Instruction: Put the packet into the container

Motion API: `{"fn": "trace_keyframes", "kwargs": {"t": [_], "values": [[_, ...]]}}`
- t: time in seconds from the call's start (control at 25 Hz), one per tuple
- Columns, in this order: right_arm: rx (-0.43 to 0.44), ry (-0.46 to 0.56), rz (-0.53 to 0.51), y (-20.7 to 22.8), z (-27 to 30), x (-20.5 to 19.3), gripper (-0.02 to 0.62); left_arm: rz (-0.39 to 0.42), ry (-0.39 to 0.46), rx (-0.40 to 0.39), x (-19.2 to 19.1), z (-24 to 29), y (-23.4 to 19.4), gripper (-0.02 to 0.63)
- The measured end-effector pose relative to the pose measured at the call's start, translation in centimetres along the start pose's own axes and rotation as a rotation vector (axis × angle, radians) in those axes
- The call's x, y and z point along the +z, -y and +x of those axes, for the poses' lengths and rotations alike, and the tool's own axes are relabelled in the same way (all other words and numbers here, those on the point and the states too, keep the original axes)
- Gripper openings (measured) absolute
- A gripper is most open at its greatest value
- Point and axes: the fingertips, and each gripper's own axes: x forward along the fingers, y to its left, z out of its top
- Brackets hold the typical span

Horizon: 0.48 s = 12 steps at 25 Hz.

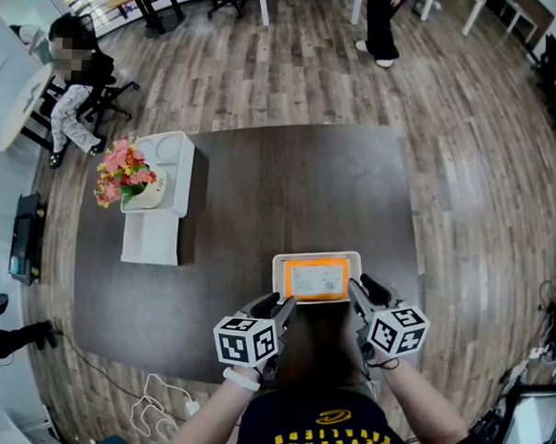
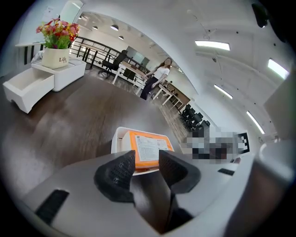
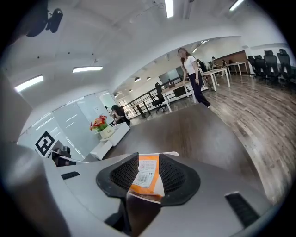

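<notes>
Dark table [image 1: 261, 188]: white-labelled orange packet [image 1: 316, 280] in container [image 1: 318, 256]; left tongs [image 2: 146, 159], right tongs [image 3: 148, 166] spread.

Glossy orange packet [image 1: 316, 280], smooth white plastic container [image 1: 276, 279].

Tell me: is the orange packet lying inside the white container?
Yes, the head view shows the orange packet lying flat within the rim of the white container.

My right gripper [image 3: 148, 158] stands with jaws apart (nothing pinched); beyond, the orange packet [image 3: 146, 178] lies in the white container [image 3: 172, 154].
</notes>
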Motion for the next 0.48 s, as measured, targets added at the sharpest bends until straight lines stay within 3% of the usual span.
{"fn": "trace_keyframes", "kwargs": {"t": [0.2,0.48], "values": [[0.032,0.034,-0.018,-2.2,-2.3,-0.4,0.138,0.004,0.022,-0.058,-1.4,-1.4,2.1,0.146],[0.087,0.057,-0.026,-5.0,-4.7,-1.0,0.035,0.093,0.051,-0.173,-2.7,-3.9,6.0,0.146]]}}
